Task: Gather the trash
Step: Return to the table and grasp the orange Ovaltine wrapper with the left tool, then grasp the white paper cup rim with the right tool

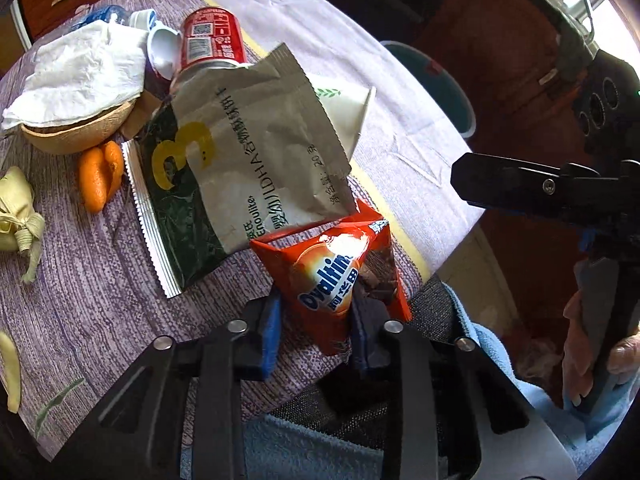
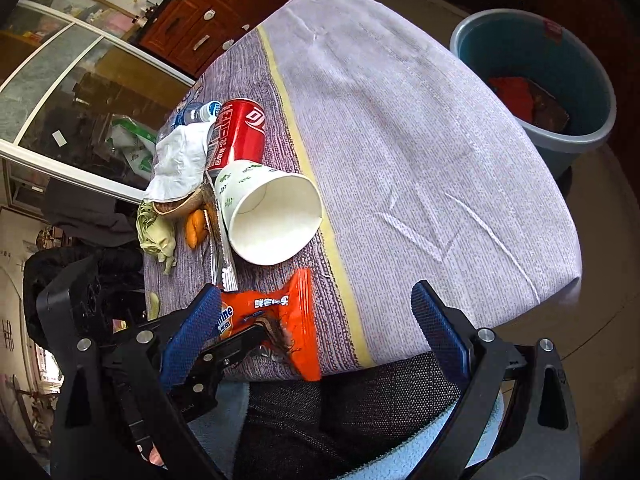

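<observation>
A purple woven tablecloth point(image 2: 420, 152) covers the table, a blue bin point(image 2: 536, 76) standing on the floor beyond its far edge. Our left gripper point(image 1: 316, 320) has its jaws closed on the orange Ovaltine wrapper point(image 1: 336, 276) near the table's near edge; our right gripper point(image 2: 316, 320) hangs wide open, holding nothing. We should lift straight up, keeping the pinch firm, so the grey snack packet point(image 1: 256, 152) overlapping the wrapper stays undisturbed. Wooden drawers point(image 2: 200, 20) line the room's back.
</observation>
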